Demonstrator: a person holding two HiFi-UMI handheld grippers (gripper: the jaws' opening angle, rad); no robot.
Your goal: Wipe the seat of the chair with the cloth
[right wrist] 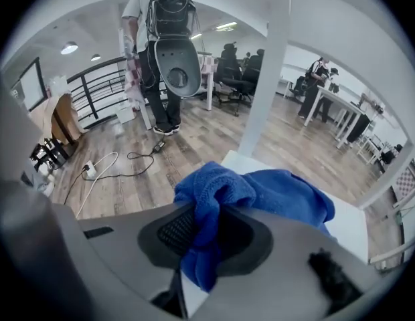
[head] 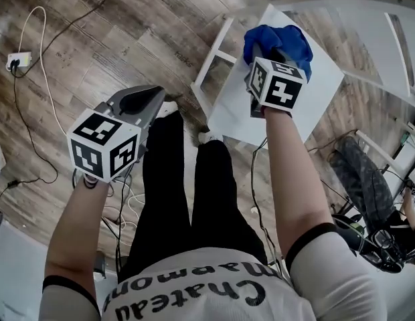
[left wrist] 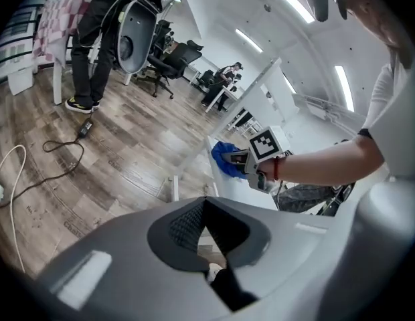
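A white chair stands in front of me; its seat (head: 321, 92) is flat and white. My right gripper (head: 261, 49) is shut on a blue cloth (head: 280, 40) that lies bunched on the far part of the seat. In the right gripper view the blue cloth (right wrist: 261, 194) is pinched between the jaws of the right gripper (right wrist: 204, 236) and spills over the seat (right wrist: 347, 223). My left gripper (head: 146, 100) hangs shut and empty over the floor, left of the chair. From the left gripper (left wrist: 206, 226) I see the cloth (left wrist: 222, 159) and seat (left wrist: 235, 191) ahead.
The chair's white back frame (head: 368, 15) rises at the far right, its post (right wrist: 268, 65) just beyond the cloth. A power strip with cables (head: 17, 60) lies on the wood floor at left. A dark office chair (head: 365, 179) stands right. A person with a backpack (right wrist: 160, 19) stands further off.
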